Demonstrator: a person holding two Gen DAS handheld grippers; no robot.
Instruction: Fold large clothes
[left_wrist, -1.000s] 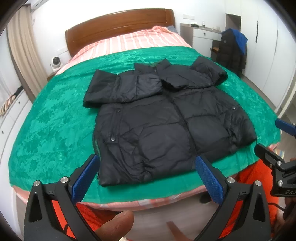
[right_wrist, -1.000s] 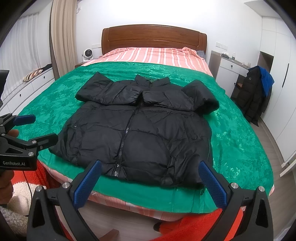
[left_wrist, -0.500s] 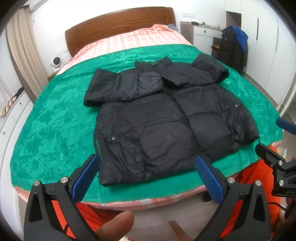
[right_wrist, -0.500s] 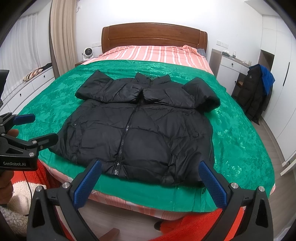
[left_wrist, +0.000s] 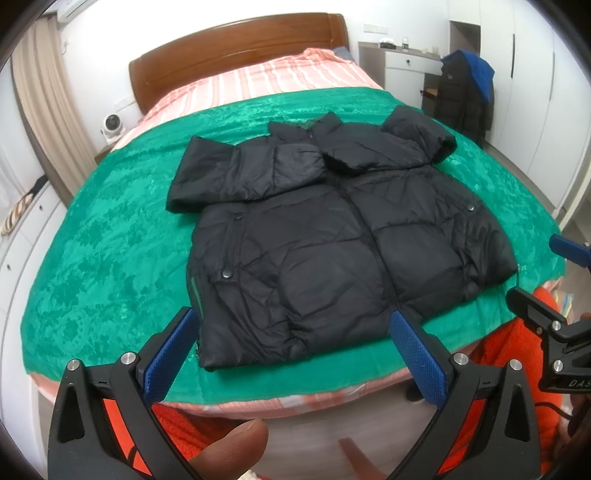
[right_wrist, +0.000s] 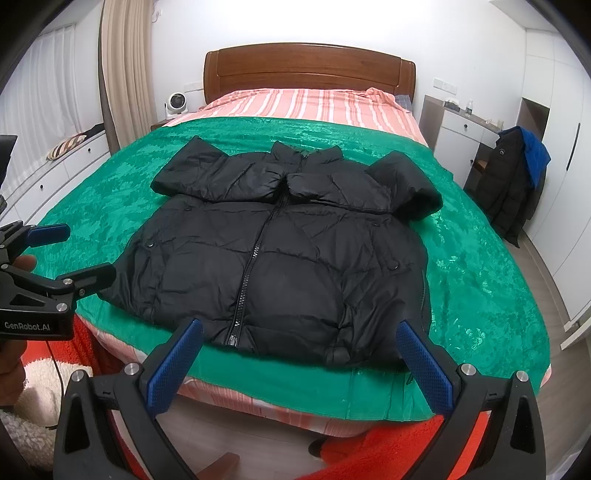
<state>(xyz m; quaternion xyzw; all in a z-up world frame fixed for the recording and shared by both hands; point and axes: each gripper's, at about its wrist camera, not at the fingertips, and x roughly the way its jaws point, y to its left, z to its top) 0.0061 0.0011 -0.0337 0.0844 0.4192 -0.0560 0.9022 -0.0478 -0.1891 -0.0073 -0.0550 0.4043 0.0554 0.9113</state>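
Both grippers, left (left_wrist: 291, 334) & right (right_wrist: 299, 341), jaws apart, empty. Jacket (right_wrist: 280, 258) on bed (right_wrist: 480, 280): puffy, soft, slippery prob; pinch hem corners.

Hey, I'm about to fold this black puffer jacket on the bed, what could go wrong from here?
The jacket lies near the bed's foot edge, so pulling the hem toward you may slide it off the green blanket. Its puffy, slick fabric may slip from either open tool, left or right. The folded-in sleeves could spring loose.
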